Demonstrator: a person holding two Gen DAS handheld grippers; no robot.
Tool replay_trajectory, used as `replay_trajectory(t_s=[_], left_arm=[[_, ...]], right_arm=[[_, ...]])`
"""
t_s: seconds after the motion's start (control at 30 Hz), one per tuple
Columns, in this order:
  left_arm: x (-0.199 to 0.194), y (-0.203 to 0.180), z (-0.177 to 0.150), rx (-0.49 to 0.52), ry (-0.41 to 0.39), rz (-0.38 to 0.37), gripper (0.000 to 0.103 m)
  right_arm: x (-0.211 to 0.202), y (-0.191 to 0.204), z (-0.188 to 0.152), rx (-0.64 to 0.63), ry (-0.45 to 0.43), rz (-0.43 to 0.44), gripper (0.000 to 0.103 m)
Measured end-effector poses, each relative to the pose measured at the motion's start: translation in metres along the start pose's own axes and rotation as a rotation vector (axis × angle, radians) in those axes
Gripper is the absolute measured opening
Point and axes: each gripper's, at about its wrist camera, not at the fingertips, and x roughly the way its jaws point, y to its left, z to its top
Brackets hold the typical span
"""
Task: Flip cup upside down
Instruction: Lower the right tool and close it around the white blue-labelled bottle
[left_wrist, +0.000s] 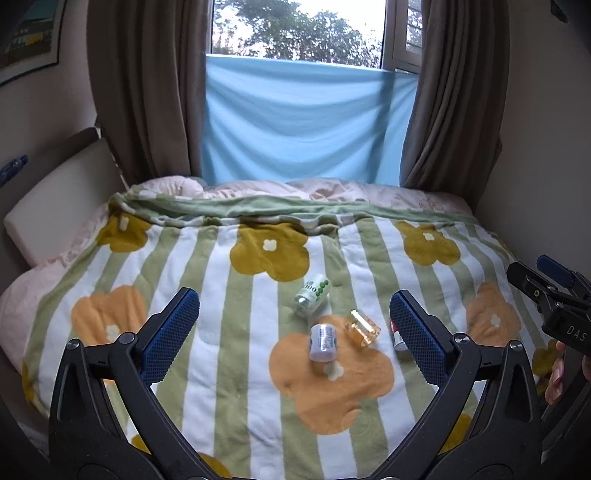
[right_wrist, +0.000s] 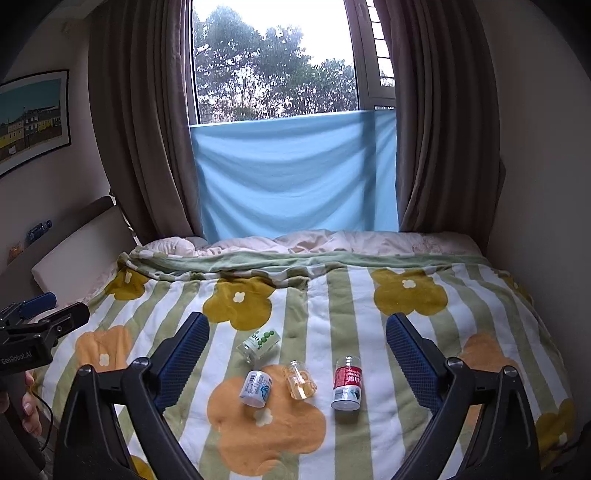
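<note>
Flowered blanket (right_wrist: 369, 325), clear cup (right_wrist: 300, 380) lying mid-bed, room around; both claws (left_wrist: 295, 328) (right_wrist: 297, 354) wide, empty

"GenRobot.AI" (left gripper (right_wrist: 40, 325)), "100" (bottle (left_wrist: 311, 294))

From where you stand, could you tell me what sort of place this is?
Most likely a bedroom: a bed under a flowered quilt, brown curtains beside a window, a padded headboard.

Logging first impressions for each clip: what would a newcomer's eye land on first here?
Probably the flowered quilt covering the bed, with four small cups in a cluster near its middle: a green-dotted cup, a blue-labelled cup, a clear glass cup and a red-labelled cup. Behind, a blue cloth hangs across the window. Both grippers, left gripper and right gripper, hover open.
</note>
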Motion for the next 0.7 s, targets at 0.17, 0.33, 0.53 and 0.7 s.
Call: replay_trajectory(t_s=[0.17,0.33,0.53,0.7], left_arm=[[0.078,0.013,-0.012,-0.006,0.158,-0.011,0.103],[0.162,0.030,-0.043,-0.006,0.312,-0.009,0.103],[0.236,0.045,-0.095,0.003,0.411,0.011,0.103],[0.273,0.050,-0.133,0.003,0.475,0.014,0.103]], right_arm=[[0.079,0.007,-0.016,0.036,0.203,0.073,0.096],[0.169,0.013,-0.049,0.109,0.390,0.155,0.096],[0.267,0.023,-0.102,0.194,0.557,0.183,0.096],[0.323,0.029,-0.141,0.247,0.635,0.188,0.093]])
